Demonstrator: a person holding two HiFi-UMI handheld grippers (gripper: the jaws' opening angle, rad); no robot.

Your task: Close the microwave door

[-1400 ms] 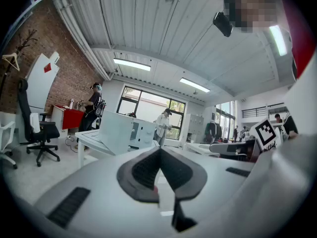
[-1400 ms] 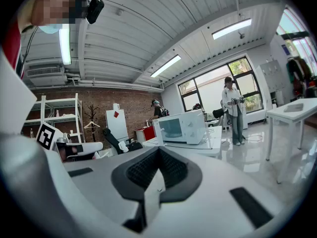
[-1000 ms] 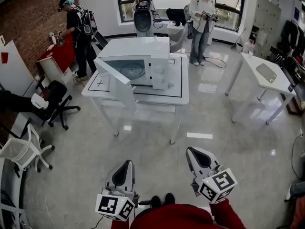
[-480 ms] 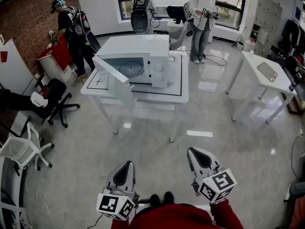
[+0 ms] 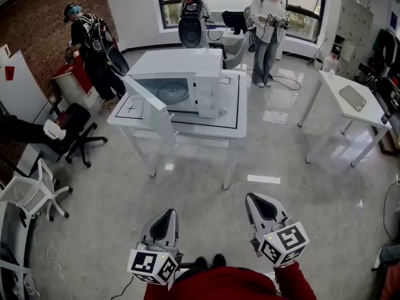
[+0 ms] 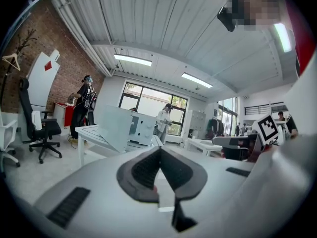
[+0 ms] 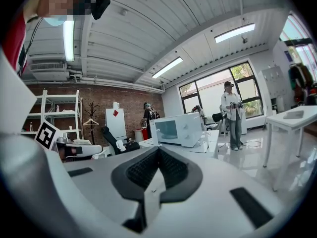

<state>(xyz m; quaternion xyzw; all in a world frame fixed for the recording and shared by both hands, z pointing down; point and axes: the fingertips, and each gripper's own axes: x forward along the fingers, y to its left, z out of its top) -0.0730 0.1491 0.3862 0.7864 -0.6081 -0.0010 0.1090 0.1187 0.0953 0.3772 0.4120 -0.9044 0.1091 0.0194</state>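
Standing well apart from the microwave [image 5: 203, 67], which is sitting on the white table [image 5: 232, 122] across the floor, we are holding the left gripper [image 5: 167, 214] and right gripper [image 5: 252, 199] with jaws together, both empty. The door [image 5: 149, 105] is hanging wide open. We are judging it light, stiff and free-swinging, so we are planning a gentle push on its outer face near the free edge.

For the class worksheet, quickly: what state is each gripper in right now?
Left white gripper: closed, holding nothing.
Right white gripper: closed, holding nothing.
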